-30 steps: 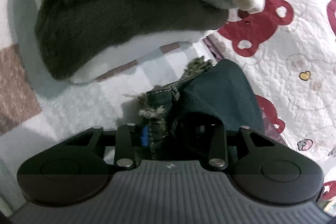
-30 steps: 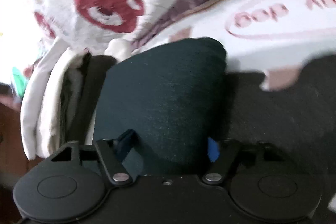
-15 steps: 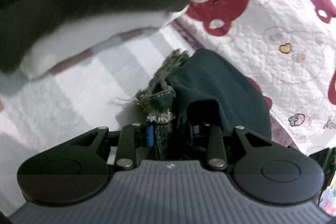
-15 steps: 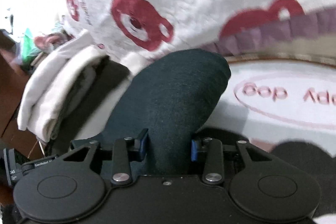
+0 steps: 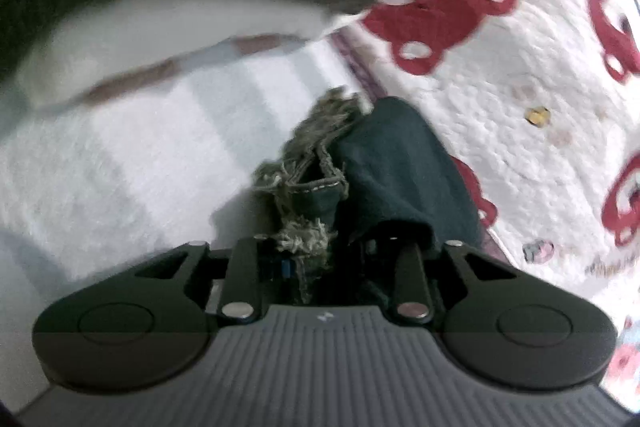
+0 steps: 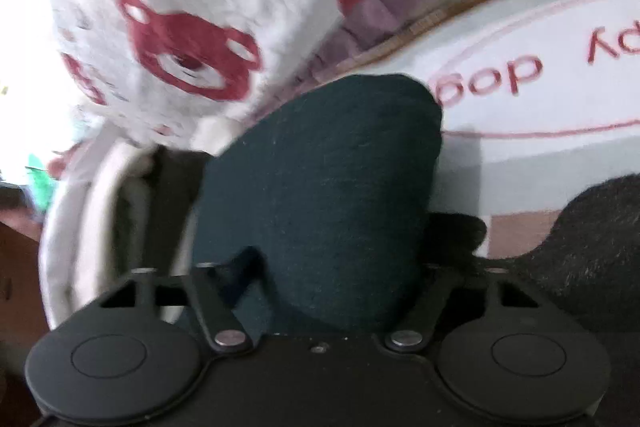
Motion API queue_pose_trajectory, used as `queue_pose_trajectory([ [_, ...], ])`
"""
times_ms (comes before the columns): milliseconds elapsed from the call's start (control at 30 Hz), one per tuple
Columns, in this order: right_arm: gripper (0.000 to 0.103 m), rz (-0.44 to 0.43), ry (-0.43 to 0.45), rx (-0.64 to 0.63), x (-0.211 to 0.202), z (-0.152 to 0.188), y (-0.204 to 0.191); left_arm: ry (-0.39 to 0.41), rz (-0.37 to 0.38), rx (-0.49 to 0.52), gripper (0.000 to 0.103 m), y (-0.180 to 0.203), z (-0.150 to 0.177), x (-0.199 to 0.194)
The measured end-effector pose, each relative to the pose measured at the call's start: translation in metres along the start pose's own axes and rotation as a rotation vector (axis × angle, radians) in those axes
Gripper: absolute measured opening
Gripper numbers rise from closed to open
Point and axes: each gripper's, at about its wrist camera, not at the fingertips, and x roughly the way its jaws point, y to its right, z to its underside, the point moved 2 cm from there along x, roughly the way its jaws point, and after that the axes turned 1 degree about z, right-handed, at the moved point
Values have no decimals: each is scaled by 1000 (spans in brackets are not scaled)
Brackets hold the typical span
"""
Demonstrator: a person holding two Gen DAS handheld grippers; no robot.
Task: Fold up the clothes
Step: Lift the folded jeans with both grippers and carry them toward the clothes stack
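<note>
Bear-print quilt (image 5: 520,75) borders the dark jeans (image 5: 396,163), pinched in both grippers' jaws, frayed hem (image 5: 312,163) leftward.

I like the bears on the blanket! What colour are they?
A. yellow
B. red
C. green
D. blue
B: the bears printed on the white quilt are red, and the right wrist view shows a red bear too.
</note>
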Motion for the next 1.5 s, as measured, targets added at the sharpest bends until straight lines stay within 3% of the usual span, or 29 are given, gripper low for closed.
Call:
queue_pose_trajectory([
  [67, 43, -104, 29, -47, -20, 4, -9, 6, -13, 152, 24, 29, -4, -9],
  [133, 43, -121, 64, -88, -41, 8, -24, 21, 16, 212, 24, 50, -5, -19],
  [233, 43, -132, 118, -127, -74, 5, -42, 38, 107, 201, 25, 67, -5, -30],
  [500, 43, -133, 174, -243, -126, -7, -99, 85, 195, 241, 25, 101, 0, -68],
  [667, 43, -130, 183, -239, -148, -1, -129, 138, 250, 283, 25, 124, -6, -100],
  [800, 43, -194, 197, -130, -170, -2, -142, 200, 319, 266, 25, 139, -10, -129],
  [1033, 43, -227, 147, -270, -180, 0, -214, 301, 256, 250, 25, 151, -2, -200],
  [1167, 44, -271, 79, -295, -166, 0, -256, 350, 154, 282, 25, 158, -16, -249],
  [1300, 43, -354, -21, -314, -139, -6, -306, 426, 81, 293, 25, 162, -42, -304],
  [1500, 44, -495, -111, -399, -74, -26, -400, 566, -91, 354, 25, 173, -121, -362],
])
